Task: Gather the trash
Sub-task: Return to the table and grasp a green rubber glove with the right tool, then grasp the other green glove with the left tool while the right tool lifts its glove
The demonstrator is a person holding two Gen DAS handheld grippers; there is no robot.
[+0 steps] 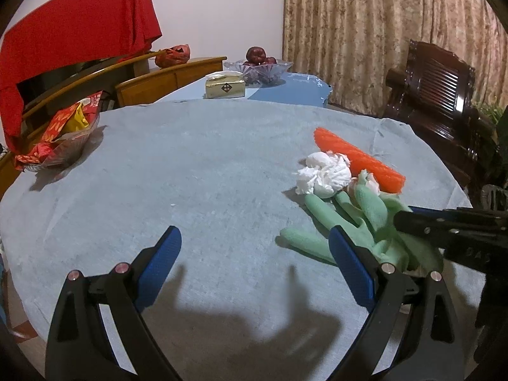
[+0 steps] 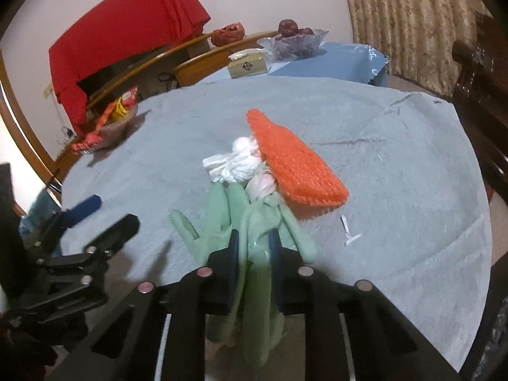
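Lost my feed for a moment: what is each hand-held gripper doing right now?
Left hand-held gripper: open, holding nothing.
Right hand-held gripper: closed on the green glove.

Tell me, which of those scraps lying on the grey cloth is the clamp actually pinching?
The pale green rubber glove: the right gripper is shut on it. The crumpled white tissue and orange bubble-wrap sheet lie beyond it, ungripped. The left gripper is open and holds nothing.

A plain white wall [image 1: 203, 9] is seen behind the table [image 1: 190, 171], which is covered by a grey-blue cloth. A patterned beige curtain [image 1: 365, 31] is hung at the right. A dark wooden chair [image 1: 435, 95] is placed beyond the table's right edge. A red cloth [image 1: 73, 35] is draped over wooden furniture at the left.
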